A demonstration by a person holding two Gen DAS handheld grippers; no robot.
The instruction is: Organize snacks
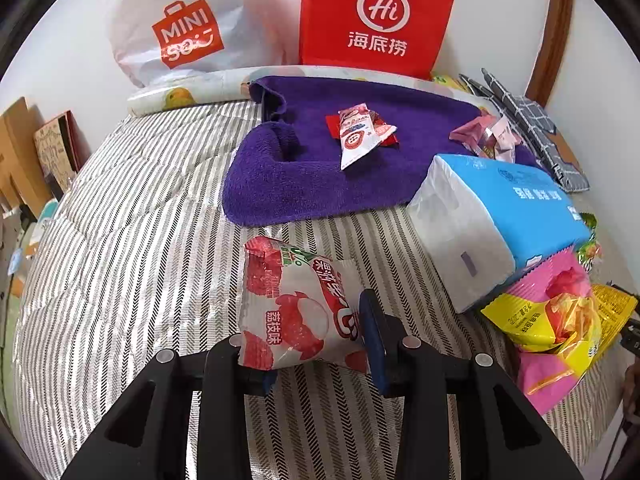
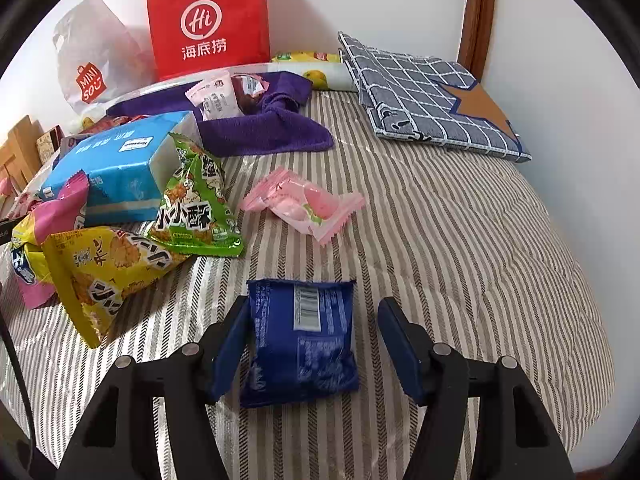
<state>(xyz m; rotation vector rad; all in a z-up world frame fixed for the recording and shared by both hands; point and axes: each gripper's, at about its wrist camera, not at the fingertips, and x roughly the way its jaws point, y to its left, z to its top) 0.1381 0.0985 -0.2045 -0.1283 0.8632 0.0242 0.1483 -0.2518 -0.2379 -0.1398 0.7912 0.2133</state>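
In the left wrist view my left gripper [image 1: 304,320] is shut on a white and red lychee snack pack [image 1: 292,300], held just above the striped bedcover [image 1: 132,220]. The pack hides most of the left finger. In the right wrist view a dark blue snack pack [image 2: 300,340] lies barcode up on the striped bedcover [image 2: 460,240] between the jaws of my right gripper [image 2: 313,302]. That gripper is open: the left pad is at the pack's edge, while the right pad [image 2: 400,340] stands clear of it. A pink candy pack [image 2: 304,204] lies just beyond.
A purple towel [image 1: 320,176] holds small snack packs [image 1: 360,132]. A blue tissue pack [image 1: 500,216] sits beside yellow [image 2: 104,276], green [image 2: 196,208] and pink snack bags. A red paper bag [image 2: 208,20] and a white plastic bag [image 1: 180,28] lean on the wall. A checked cloth [image 2: 432,96] lies far right.
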